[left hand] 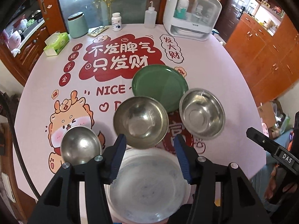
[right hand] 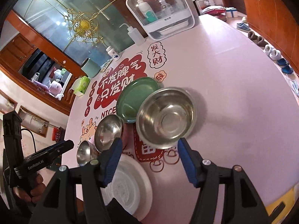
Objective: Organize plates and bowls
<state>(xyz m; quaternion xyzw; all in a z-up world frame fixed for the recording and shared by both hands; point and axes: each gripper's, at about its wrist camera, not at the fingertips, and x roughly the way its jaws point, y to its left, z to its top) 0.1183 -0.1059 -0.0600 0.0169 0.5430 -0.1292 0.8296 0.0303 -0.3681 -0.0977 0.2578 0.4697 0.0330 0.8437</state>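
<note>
A round table covered in a pink cartoon-printed cloth (left hand: 214, 71) holds five dishes, all lying separately and none stacked; judged from this, the sorting of plates and bowls has barely begun.

Going left to right in the left wrist view: a small shiny steel bowl (left hand: 80, 145) sits near the table's left edge; beside it, apart, a larger deep steel bowl (left hand: 140, 122) sits just beyond the left gripper (left hand: 148, 143), whose blue-padded fingers (left hand: 117, 158) stand moderately wide with nothing between them; below that gripper lies a white round plate (left hand: 147, 186), nearest the person; behind the deep bowl lies a flat green round plate (left hand: 159, 83), its near rim partly hidden by the bowls; to the right, a flat-bottomed steel bowl (left hand: 202, 113) stands close against the green plate.

In the right wrist view, the right gripper (right hand: 149, 147) hangs just short of that flat-bottomed bowl, its fingers (right hand: 186, 164) spread wide and empty.

At the far side stand a white countertop cabinet with a clear door (left hand: 192, 13), a squeeze bottle (left hand: 150, 16) and a mint-green canister (left hand: 77, 25).

Still to do, it seems: nest the three bowls; stack the two plates.
</note>
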